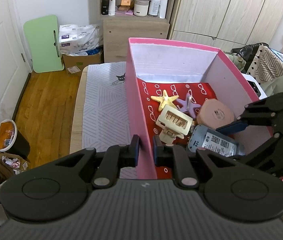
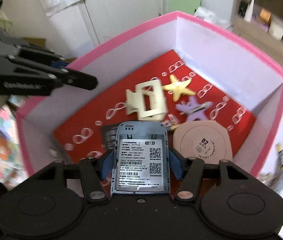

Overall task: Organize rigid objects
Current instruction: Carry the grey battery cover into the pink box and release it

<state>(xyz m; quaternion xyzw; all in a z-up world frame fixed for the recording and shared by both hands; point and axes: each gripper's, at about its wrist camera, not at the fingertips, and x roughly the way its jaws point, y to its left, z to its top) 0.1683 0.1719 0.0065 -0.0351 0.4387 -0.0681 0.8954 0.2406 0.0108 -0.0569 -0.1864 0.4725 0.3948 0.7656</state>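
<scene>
A pink box [image 1: 135,100] with a red patterned floor holds a cream hair claw [image 1: 174,121], a yellow star clip [image 1: 164,99], a purple star clip [image 1: 188,105] and a round tan case [image 1: 215,114]. My left gripper [image 1: 145,148] is shut on the box's left wall, one finger on each side. My right gripper [image 2: 141,161] is shut on a blue-grey WiFi device [image 2: 140,158] with a label and QR codes, held inside the box above the floor. The device [image 1: 213,142] and the right gripper [image 1: 261,126] also show in the left wrist view.
The box [image 2: 241,46] stands on a table with a striped mat [image 1: 103,108]. A wooden shelf unit [image 1: 135,20] with bottles stands behind, wardrobes to the right. A bin [image 1: 9,136] and cardboard boxes sit on the wooden floor at the left.
</scene>
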